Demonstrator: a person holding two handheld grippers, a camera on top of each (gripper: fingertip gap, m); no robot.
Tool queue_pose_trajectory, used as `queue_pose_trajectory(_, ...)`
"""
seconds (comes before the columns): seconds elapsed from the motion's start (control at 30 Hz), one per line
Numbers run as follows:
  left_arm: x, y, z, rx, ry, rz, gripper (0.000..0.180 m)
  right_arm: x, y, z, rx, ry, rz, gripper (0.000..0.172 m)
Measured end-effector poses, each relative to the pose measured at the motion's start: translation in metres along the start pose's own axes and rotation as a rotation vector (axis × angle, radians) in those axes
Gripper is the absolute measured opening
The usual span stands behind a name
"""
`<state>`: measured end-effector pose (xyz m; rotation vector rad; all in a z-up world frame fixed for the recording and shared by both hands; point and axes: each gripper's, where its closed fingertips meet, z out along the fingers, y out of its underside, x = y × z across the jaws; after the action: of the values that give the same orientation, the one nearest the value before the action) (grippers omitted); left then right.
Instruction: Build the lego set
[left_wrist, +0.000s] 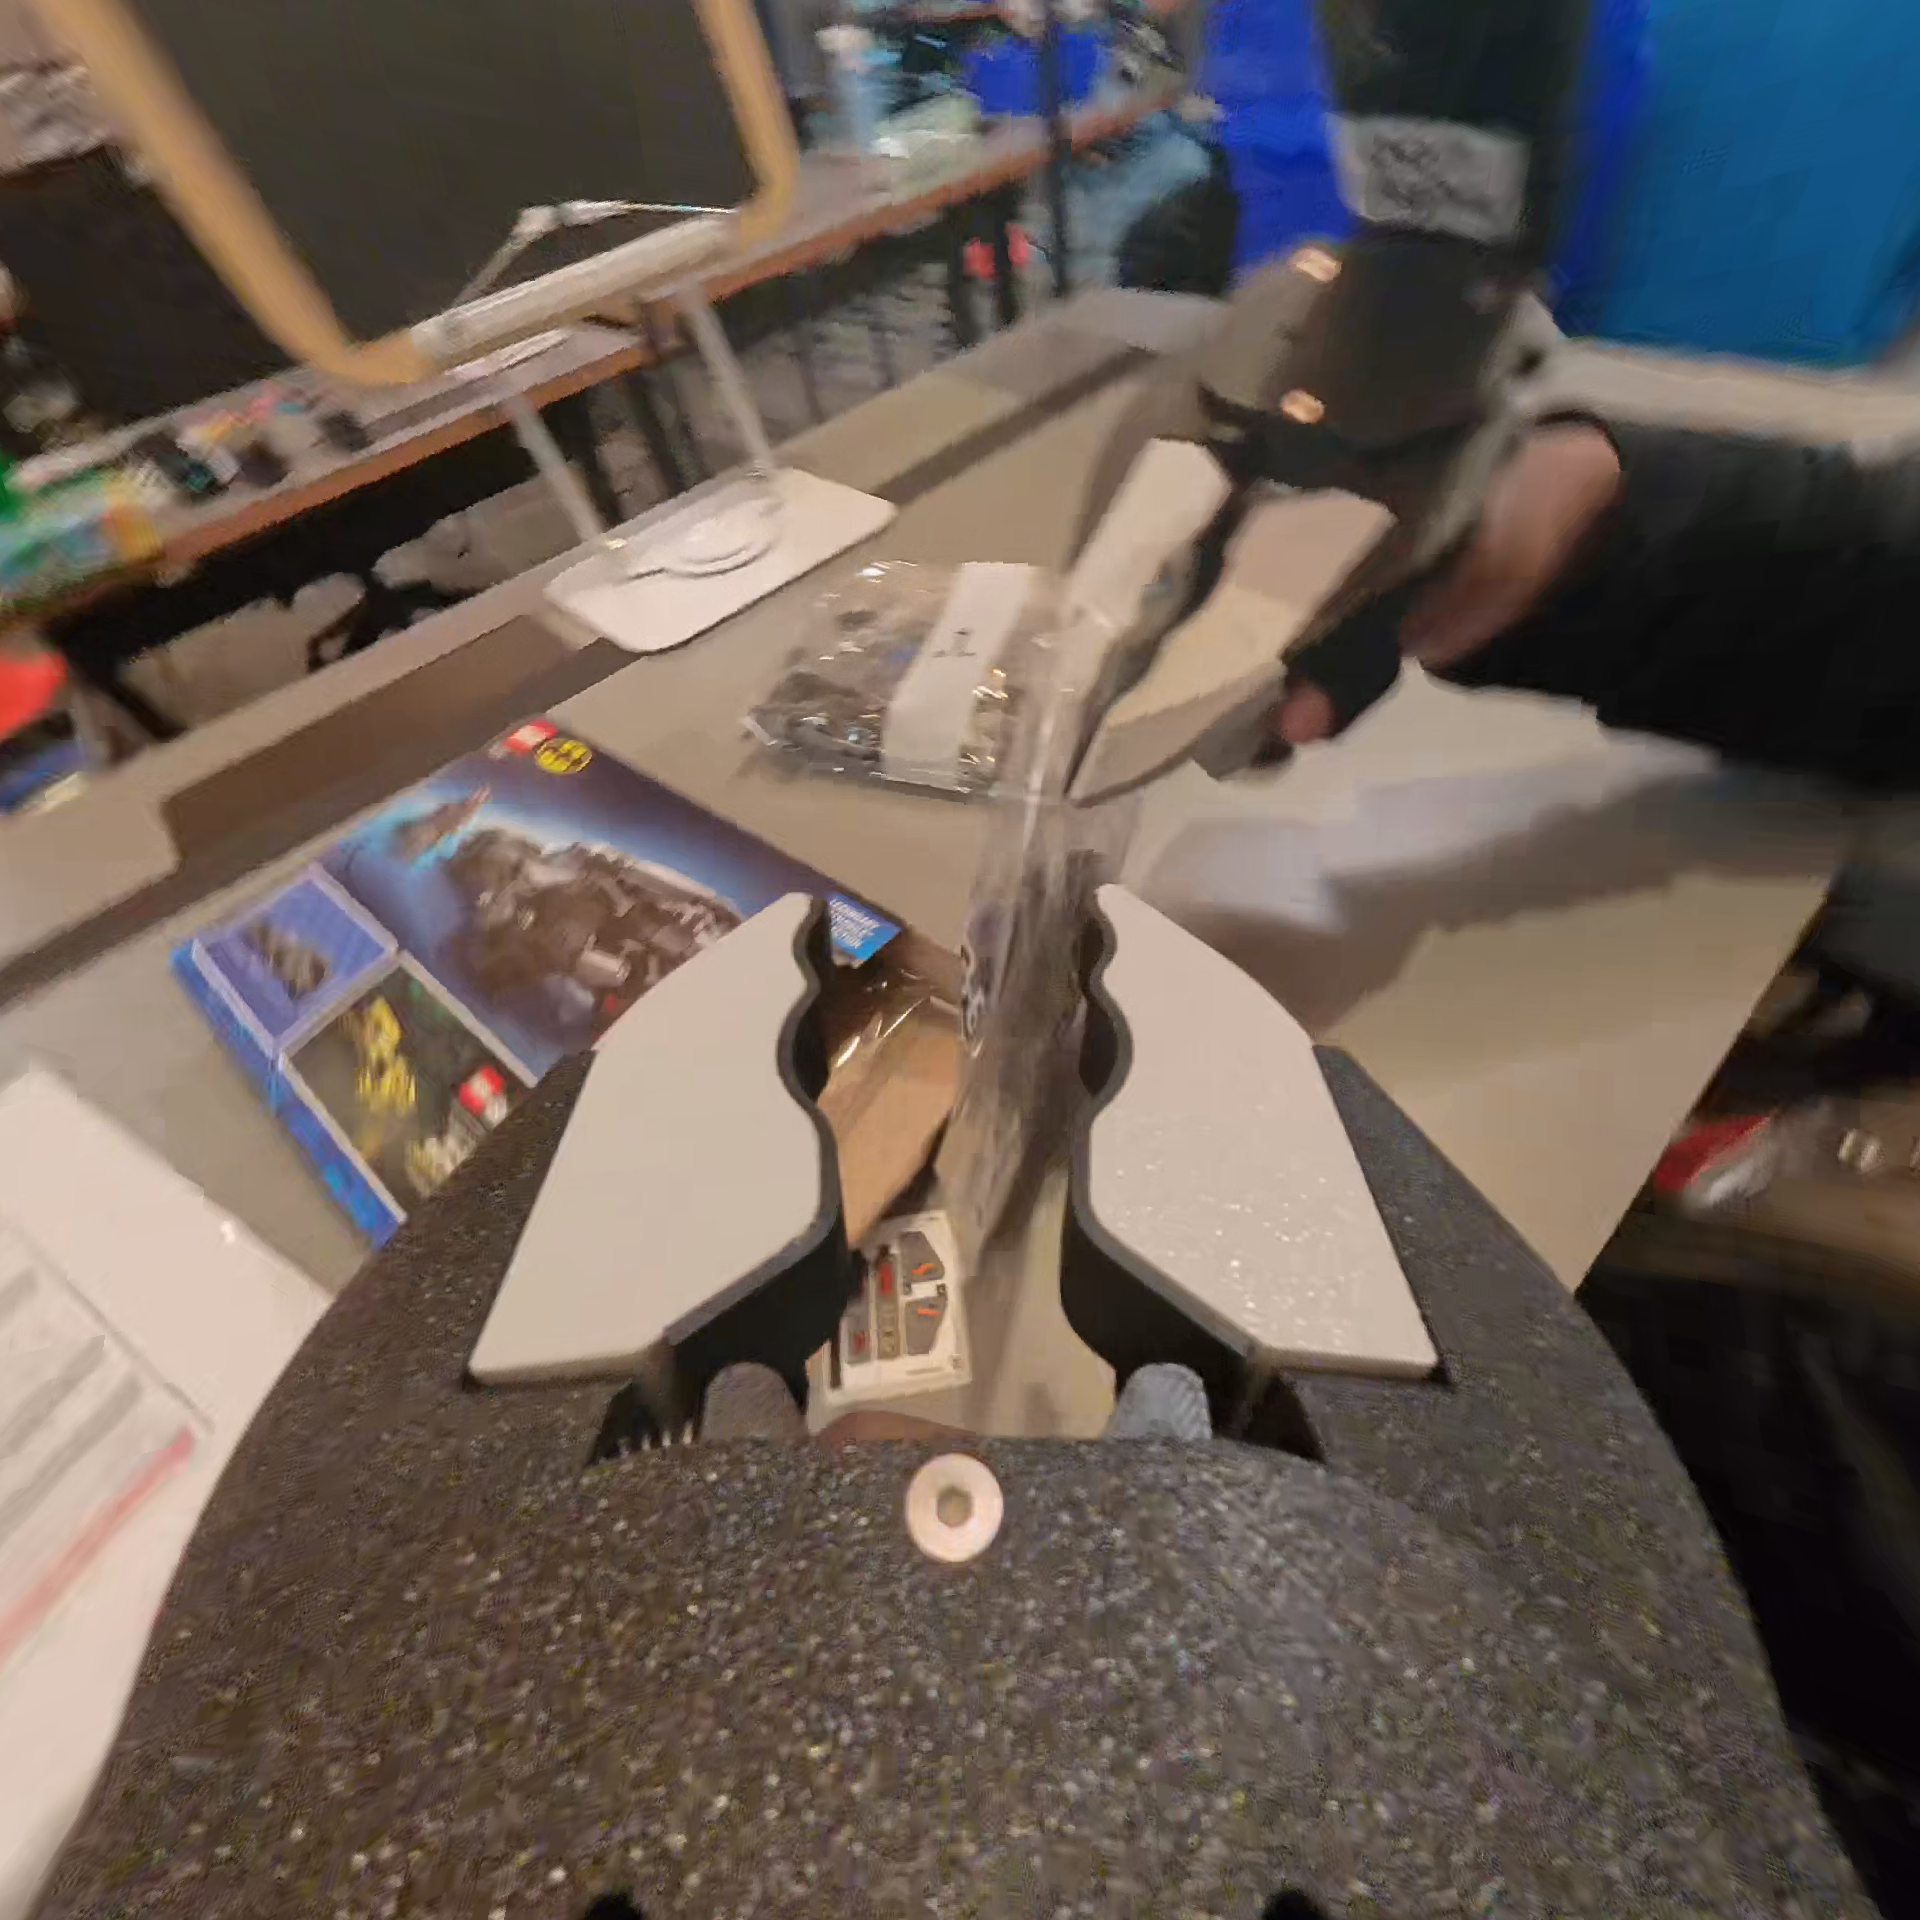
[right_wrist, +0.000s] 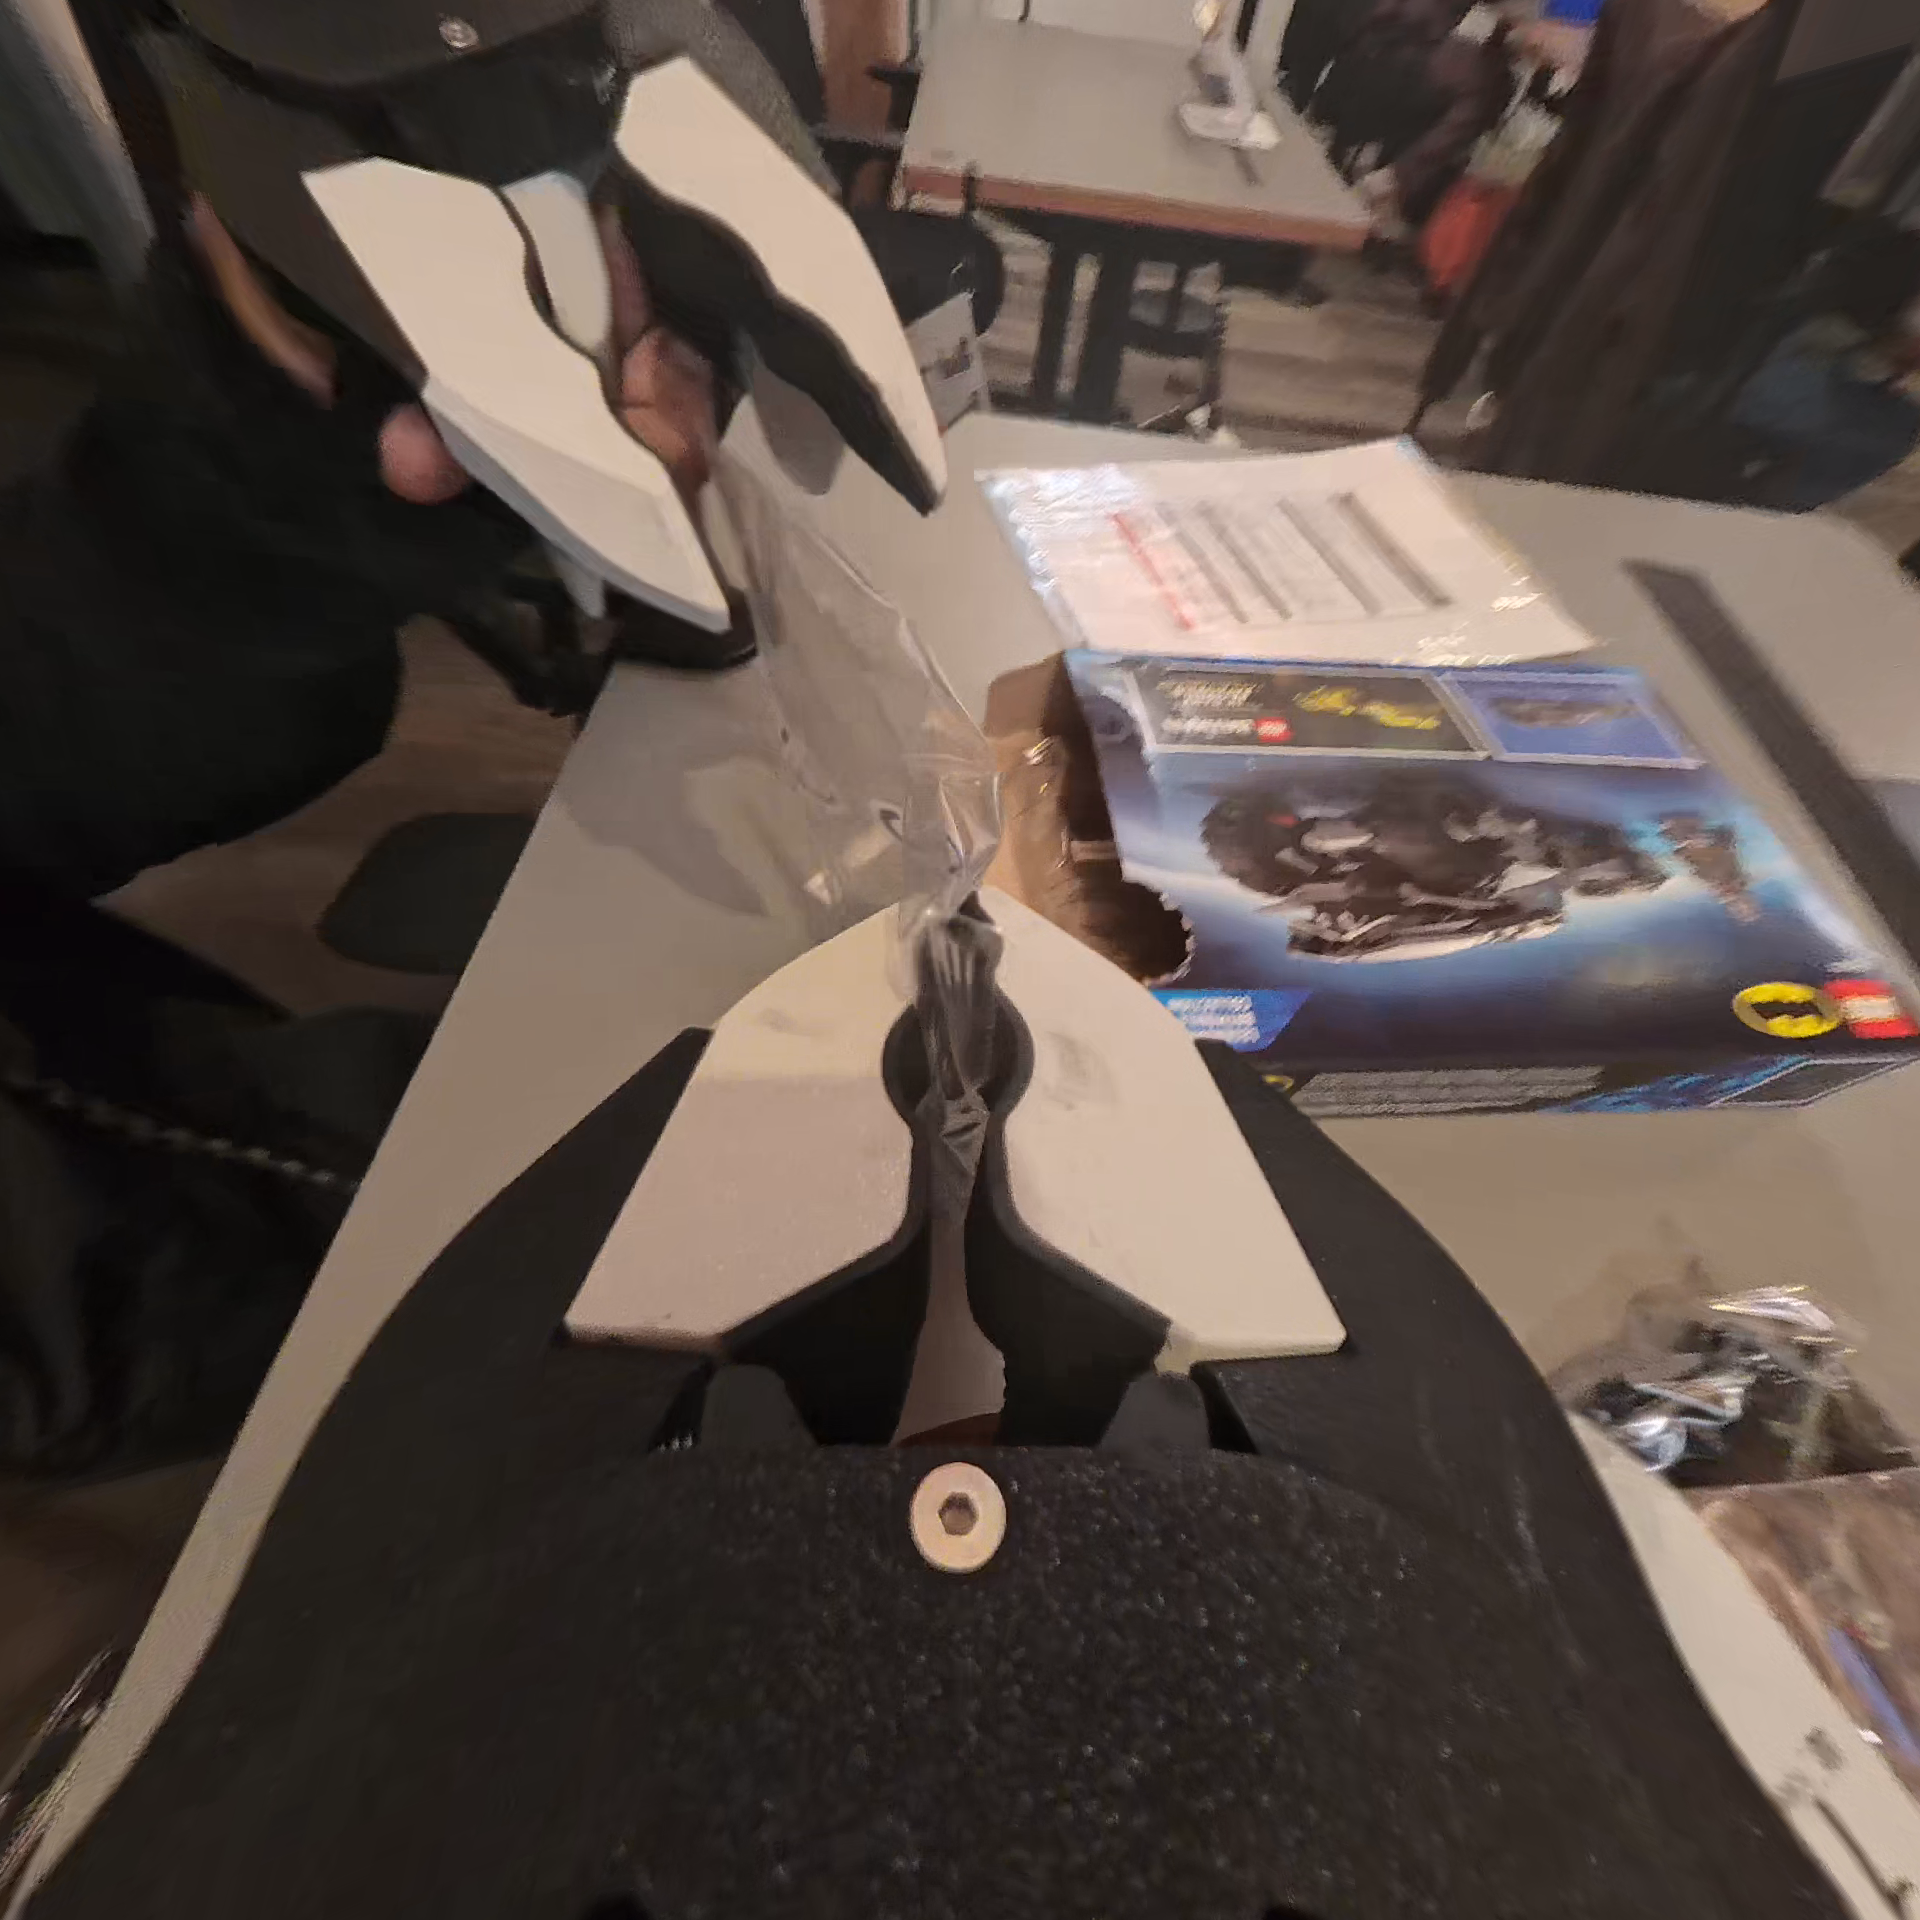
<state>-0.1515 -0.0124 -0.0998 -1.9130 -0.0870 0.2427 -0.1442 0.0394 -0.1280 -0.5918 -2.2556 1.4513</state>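
Plastic is what both of my claws are dealing with. My right claw (right_wrist: 961, 935) has its fingers pinched together on a bunched end of a clear plastic bag (right_wrist: 831, 748), and the crumpled film runs down the slot between the two pads. From there the bag stretches up and away to my left claw (right_wrist: 821, 551), whose fingers stand apart. In the left wrist view the bag passes between those spread fingers close against the right-hand one, but blur keeps me from seeing whether either pad presses on it. A bare fingertip of the hand (right_wrist: 665, 405) carrying the left claw shows between its fingers.

Just beyond the right claw, a blue toy box (right_wrist: 1507, 883) lies flat on the grey desk (right_wrist: 623, 935), its near end torn open so the brown inside shows. Behind the box rests a white printed sheet (right_wrist: 1278, 561) in a clear sleeve. To the right of my right claw lies a second clear bag of dark small parts (right_wrist: 1725, 1371).

From the left wrist view, another bag of dark parts with a white strip (left_wrist: 914, 675) lies on the desk past the box, and a white stand base (left_wrist: 727, 551) sits farther back. A small sticker sheet (left_wrist: 904, 1320) shows low between the left claw's fingers.
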Motion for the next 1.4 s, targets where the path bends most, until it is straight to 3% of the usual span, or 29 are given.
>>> queue_pose_trajectory(0.1,-0.013,-0.01,-0.023,0.112,-0.104,-0.204,0.054,0.003,-0.025,-0.001,0.059,0.083,-0.064,0.0)
queue_pose_trajectory(0.23,-0.014,-0.035,-0.056,0.301,-0.172,-0.33,0.054,0.01,-0.064,-0.004,0.143,0.184,-0.093,0.0)
queue_pose_trajectory(0.4,-0.036,-0.011,-0.069,0.3,-0.304,-0.452,0.052,0.024,-0.086,0.015,0.23,0.331,-0.108,0.0)
queue_pose_trajectory(0.5,-0.048,0.016,-0.064,0.296,-0.298,-0.587,0.052,0.02,-0.075,0.037,0.265,0.363,-0.12,0.0)
queue_pose_trajectory(0.73,-0.045,0.053,-0.042,0.346,-0.102,-0.819,0.055,-0.015,-0.03,0.073,0.169,0.318,-0.322,0.0)
queue_pose_trajectory(0.97,-0.025,0.035,-0.03,0.362,-0.063,-0.847,0.059,-0.002,-0.051,0.058,0.171,0.475,-0.494,0.0)
queue_pose_trajectory(1.07,-0.015,0.022,-0.027,0.402,-0.046,-0.845,0.065,0.0,-0.06,0.052,0.201,0.557,-0.671,0.001)
queue_pose_trajectory(1.17,-0.006,0.024,-0.026,0.433,-0.046,-0.895,0.071,-0.01,-0.039,0.067,0.138,0.553,-0.858,0.0)
queue_pose_trajectory(1.4,0.003,0.05,-0.023,0.401,-0.12,-0.987,0.077,-0.044,0.004,0.089,0.004,0.496,-1.001,0.0)
